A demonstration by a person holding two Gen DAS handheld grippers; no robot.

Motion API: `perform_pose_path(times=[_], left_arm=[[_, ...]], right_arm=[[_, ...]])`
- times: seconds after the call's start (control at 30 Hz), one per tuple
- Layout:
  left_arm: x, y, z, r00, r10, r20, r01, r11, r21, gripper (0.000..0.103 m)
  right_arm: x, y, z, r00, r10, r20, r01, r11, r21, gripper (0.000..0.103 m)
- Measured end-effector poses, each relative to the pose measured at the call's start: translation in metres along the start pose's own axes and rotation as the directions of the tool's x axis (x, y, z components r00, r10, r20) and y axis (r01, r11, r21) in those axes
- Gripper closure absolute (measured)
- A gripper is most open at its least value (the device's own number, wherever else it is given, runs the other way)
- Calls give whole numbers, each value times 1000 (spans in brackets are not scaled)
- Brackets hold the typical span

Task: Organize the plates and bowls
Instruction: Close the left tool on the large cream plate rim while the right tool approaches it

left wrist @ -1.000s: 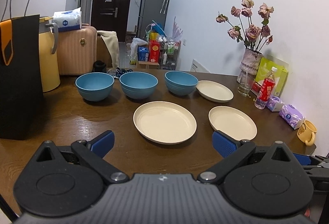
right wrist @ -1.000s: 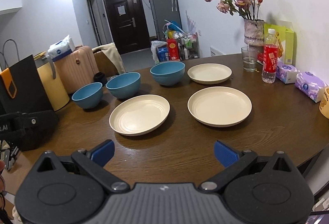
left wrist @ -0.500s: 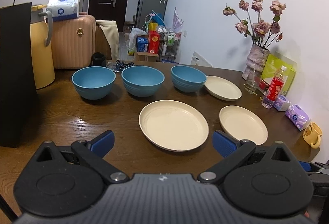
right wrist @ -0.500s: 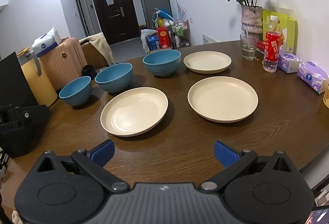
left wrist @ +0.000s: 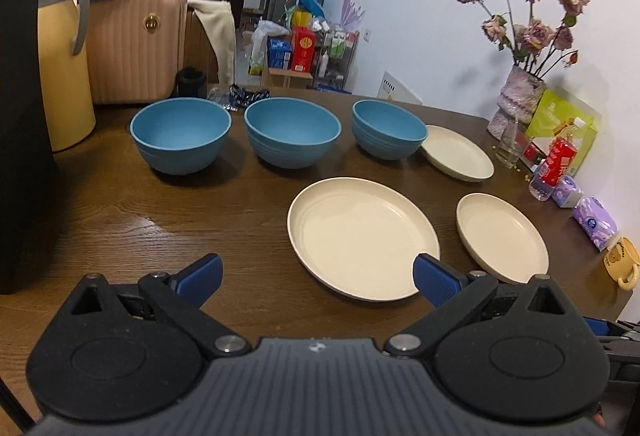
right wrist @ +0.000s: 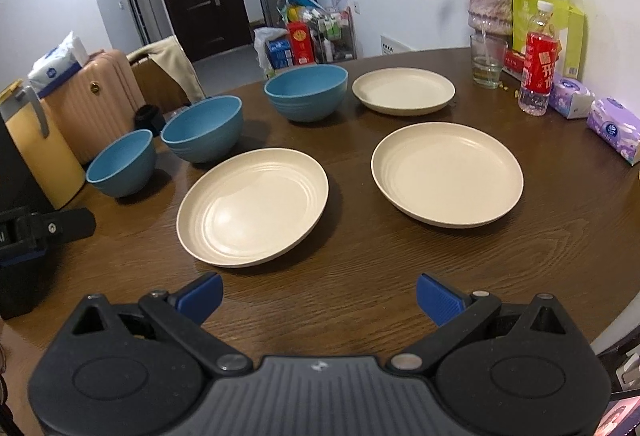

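Observation:
Three blue bowls stand in a row on the brown wooden table: left bowl (left wrist: 181, 139) (right wrist: 121, 161), middle bowl (left wrist: 292, 137) (right wrist: 203, 127), right bowl (left wrist: 387, 129) (right wrist: 306, 91). Three cream plates lie nearer: a left plate (left wrist: 362, 236) (right wrist: 253, 205), a right plate (left wrist: 502, 236) (right wrist: 446, 173) and a far plate (left wrist: 458, 157) (right wrist: 403, 91). My left gripper (left wrist: 318, 280) hovers open over the table's near side, its right fingertip above the left plate's rim. My right gripper (right wrist: 320, 294) is open, empty, in front of both near plates.
At the right stand a vase of dried roses (right wrist: 490, 7), a glass (right wrist: 487, 61), a red-labelled bottle (right wrist: 538, 69), tissue packs (right wrist: 614, 129) and a yellow mug (left wrist: 622, 262). A black bag (left wrist: 22, 123) and a yellow jug (left wrist: 64, 55) occupy the left side.
Both grippers have moved forward and lower toward the dishes, which now look larger. The left gripper has also shifted left. Nothing on the table has moved.

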State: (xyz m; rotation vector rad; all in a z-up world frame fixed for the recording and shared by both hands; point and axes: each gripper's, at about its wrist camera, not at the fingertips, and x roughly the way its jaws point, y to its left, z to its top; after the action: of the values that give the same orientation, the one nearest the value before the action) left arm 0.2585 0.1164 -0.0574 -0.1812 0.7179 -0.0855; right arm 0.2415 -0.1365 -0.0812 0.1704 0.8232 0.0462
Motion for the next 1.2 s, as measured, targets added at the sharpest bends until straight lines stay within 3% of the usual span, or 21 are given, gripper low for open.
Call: perform_pose_path(times=[0.5,0.67,0.9,1.1,1.2], left_arm=[[78,25,37,993,33,-116,-36,999,-25,0],[108,32,54,985,44,-166,-53,997,-50,1],[153,33,75,971,37,-237,-54,996,-69,18],[185,29,79,952,55,-300,-76,995,-58,41],[196,26,76,945,50,-323,-73,996,-60,47]], right_arm=[[71,7,43,995,-33,-97,39,998,53,0],[100,4,61,990,-38,-133,49,996,78,6],[137,-7,80,983,-29,-181,53,991,127,17],[165,-11,92,976,-28,-217,58,990,132,40],[176,-10,95,973,-27,-229,59,990,130,48]])
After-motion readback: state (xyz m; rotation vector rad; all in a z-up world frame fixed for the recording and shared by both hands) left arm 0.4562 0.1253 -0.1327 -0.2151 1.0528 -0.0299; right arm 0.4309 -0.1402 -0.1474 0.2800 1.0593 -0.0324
